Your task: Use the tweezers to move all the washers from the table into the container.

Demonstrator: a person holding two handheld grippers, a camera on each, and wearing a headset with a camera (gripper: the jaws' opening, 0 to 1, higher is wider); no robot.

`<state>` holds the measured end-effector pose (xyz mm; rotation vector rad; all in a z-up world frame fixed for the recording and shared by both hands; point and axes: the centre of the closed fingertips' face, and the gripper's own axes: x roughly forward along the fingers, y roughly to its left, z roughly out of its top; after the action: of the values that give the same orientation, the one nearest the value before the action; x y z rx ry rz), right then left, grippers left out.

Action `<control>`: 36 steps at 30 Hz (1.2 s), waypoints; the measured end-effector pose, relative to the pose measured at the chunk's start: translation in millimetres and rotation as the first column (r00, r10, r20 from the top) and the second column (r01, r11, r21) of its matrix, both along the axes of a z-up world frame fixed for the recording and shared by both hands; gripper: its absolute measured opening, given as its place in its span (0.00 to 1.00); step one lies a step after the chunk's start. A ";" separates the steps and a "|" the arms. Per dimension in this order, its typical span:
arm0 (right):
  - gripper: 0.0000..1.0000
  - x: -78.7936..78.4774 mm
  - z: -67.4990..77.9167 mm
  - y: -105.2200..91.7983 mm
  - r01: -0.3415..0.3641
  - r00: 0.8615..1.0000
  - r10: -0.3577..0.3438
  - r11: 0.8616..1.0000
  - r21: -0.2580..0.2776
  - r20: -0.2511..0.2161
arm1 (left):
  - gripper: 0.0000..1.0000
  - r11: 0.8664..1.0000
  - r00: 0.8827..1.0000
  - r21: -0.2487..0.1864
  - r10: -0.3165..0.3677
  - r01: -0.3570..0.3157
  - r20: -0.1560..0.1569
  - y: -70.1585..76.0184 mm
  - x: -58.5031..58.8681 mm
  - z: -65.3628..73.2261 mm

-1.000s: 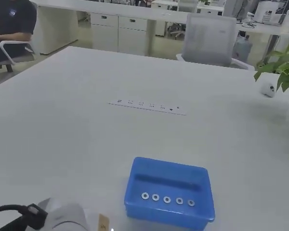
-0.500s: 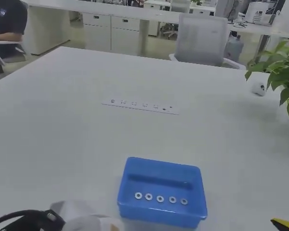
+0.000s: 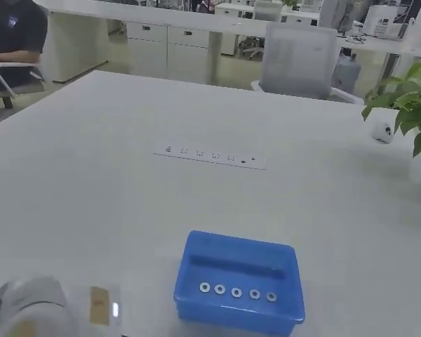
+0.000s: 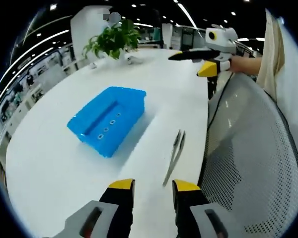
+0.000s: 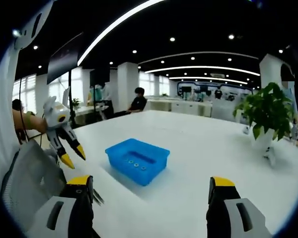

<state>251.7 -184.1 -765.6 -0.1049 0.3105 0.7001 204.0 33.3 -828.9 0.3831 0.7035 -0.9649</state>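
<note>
Five washers (image 3: 237,291) lie in a row inside the one blue container (image 3: 242,242) on the white bench (image 3: 126,196). A single pair of tweezers (image 4: 175,156) rests on the bench nearby. Both claws are empty: left claw (image 4: 154,185) slightly parted, right claw (image 5: 150,180) spread wide.

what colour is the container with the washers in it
Bright blue all over. The container shows best in the head view.

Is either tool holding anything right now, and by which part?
Nothing is held. The left tool and right tool are both open and empty; the tweezers lie loose on the table.
</note>
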 end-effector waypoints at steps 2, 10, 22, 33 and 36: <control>0.98 3.1 4.7 -4.4 0.029 0.999 -0.029 1.000 0.008 0.021 | 0.50 0.991 0.993 -0.067 0.120 -0.120 0.003 11.8 3.8 5.5; 0.99 10.7 18.1 -20.9 0.097 0.992 -0.103 0.992 0.082 0.069 | 0.79 0.800 0.858 -0.438 0.500 -0.409 0.113 45.1 24.0 71.0; 0.99 14.1 29.5 -25.4 0.112 0.982 -0.126 0.988 0.102 0.139 | 0.99 0.591 0.657 -0.686 0.722 -0.424 0.216 69.2 32.1 126.8; 0.99 14.6 26.5 -24.6 0.108 0.982 -0.117 0.992 0.068 0.147 | 0.99 0.660 0.688 -0.625 0.678 -0.417 0.258 58.0 34.7 116.4; 0.99 15.0 27.7 -26.1 0.114 0.981 -0.125 0.990 0.079 0.149 | 0.99 0.660 0.687 -0.625 0.679 -0.417 0.259 58.3 34.3 116.9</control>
<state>266.7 -210.3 -737.9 -0.0718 0.1427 0.5789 238.4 91.6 -712.0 -0.1084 0.0525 -0.3802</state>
